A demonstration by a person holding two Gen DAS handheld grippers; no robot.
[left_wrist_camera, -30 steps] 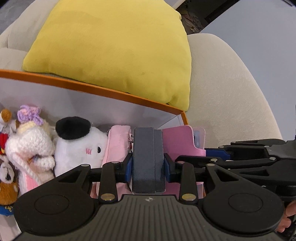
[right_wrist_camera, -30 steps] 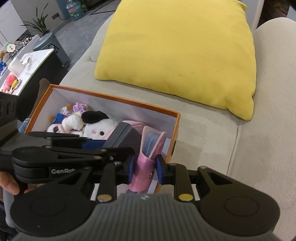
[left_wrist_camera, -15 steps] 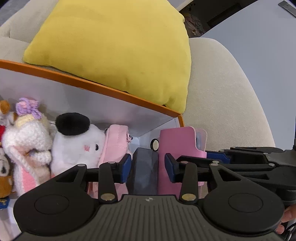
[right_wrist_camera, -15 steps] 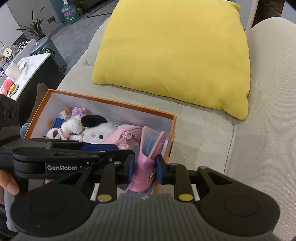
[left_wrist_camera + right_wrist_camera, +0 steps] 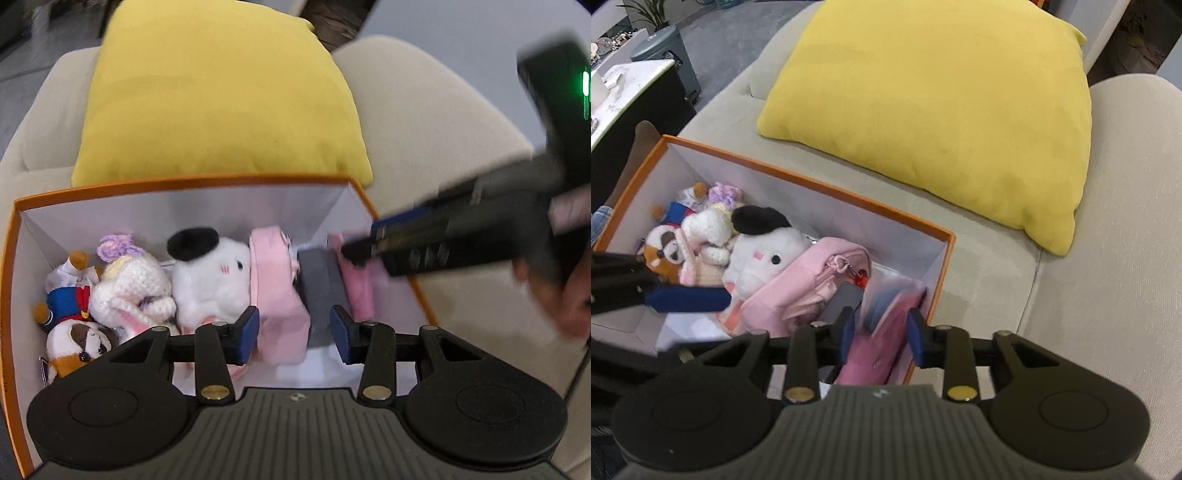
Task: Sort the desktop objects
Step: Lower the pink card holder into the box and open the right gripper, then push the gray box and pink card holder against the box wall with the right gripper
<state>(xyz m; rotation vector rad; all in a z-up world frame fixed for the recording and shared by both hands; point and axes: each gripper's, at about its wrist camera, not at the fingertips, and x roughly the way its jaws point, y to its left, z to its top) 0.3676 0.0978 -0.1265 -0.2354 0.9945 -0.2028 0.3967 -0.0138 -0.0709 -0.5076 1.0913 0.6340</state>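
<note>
1. The box (image 5: 934,280), orange-rimmed, sat on the sofa (image 5: 1108,295) just in front of the yellow cushion (image 5: 942,110). Its contents stood packed side by side.
2. The pink case (image 5: 875,347) stood on edge at the right end of the box, against the right wall. The grey case (image 5: 319,291) stood beside it, then the pink pouch (image 5: 277,295), then the plush toys (image 5: 212,273) toward the left end.
3. The right tool (image 5: 881,338) had its jaws opening. The pink case lay between them with a gap at each pad, so it appeared released.
4. The left tool (image 5: 293,338) had its jaws closing slightly, above the pink pouch and grey case, gripping nothing.
5. Handling, judged: both cases looked light, stiff and flat. Take them across the thin faces near the top edge.
6. The pouch and plush looked soft and compressible. Grip the body, not the strap clip.
7. The pink case looked smooth and could slip in a loose grip.
</note>
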